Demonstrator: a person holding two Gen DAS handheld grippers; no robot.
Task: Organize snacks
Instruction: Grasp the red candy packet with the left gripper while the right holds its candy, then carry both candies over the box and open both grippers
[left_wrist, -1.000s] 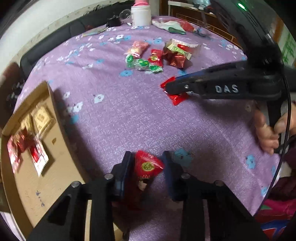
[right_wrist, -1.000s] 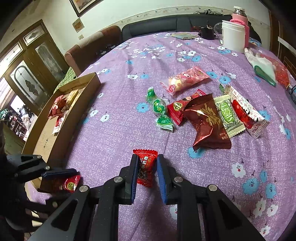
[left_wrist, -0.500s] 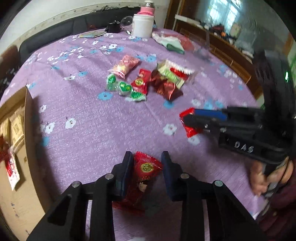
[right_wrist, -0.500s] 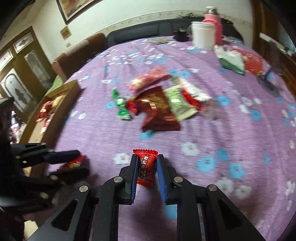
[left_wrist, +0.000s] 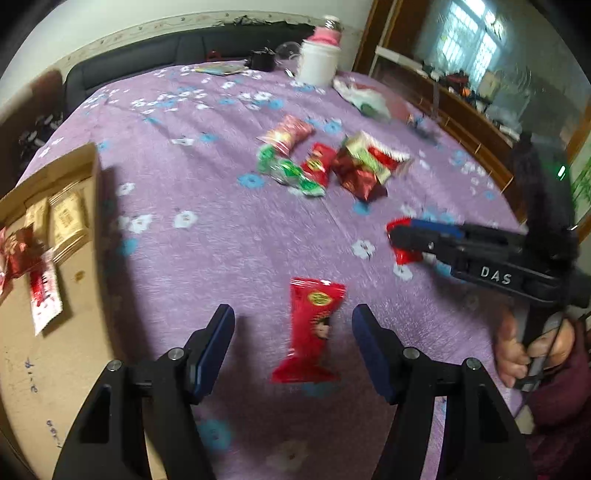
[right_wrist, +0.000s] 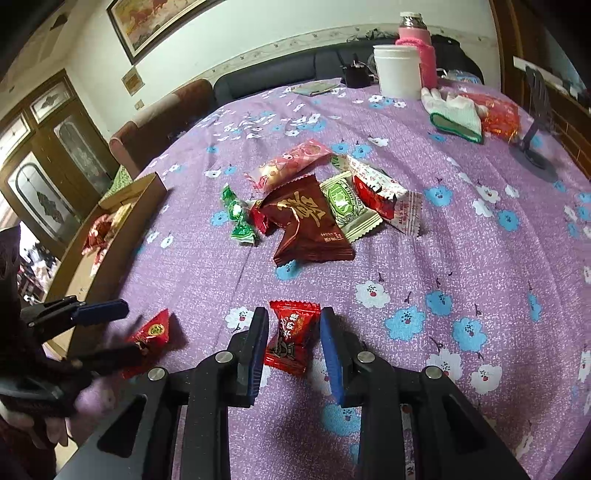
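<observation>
My left gripper (left_wrist: 293, 325) is open; a long red snack packet (left_wrist: 312, 328) lies loose between its fingers on the purple cloth, also seen in the right wrist view (right_wrist: 149, 334). My right gripper (right_wrist: 293, 334) holds a small red candy (right_wrist: 290, 338) between its fingers just above the cloth; it also shows in the left wrist view (left_wrist: 402, 242). A pile of mixed snacks (right_wrist: 314, 203) lies mid-table. A cardboard box (left_wrist: 55, 295) with several packets sits at the left edge.
A white container (right_wrist: 397, 74) and a pink bottle (right_wrist: 415, 44) stand at the far edge. A white-green glove (right_wrist: 456, 114) and red bag (right_wrist: 498, 114) lie far right. A dark sofa runs behind the table.
My left gripper has opened and released the long red packet onto the cloth. The right gripper's jaws have widened a little around the red candy and it has drifted right.
</observation>
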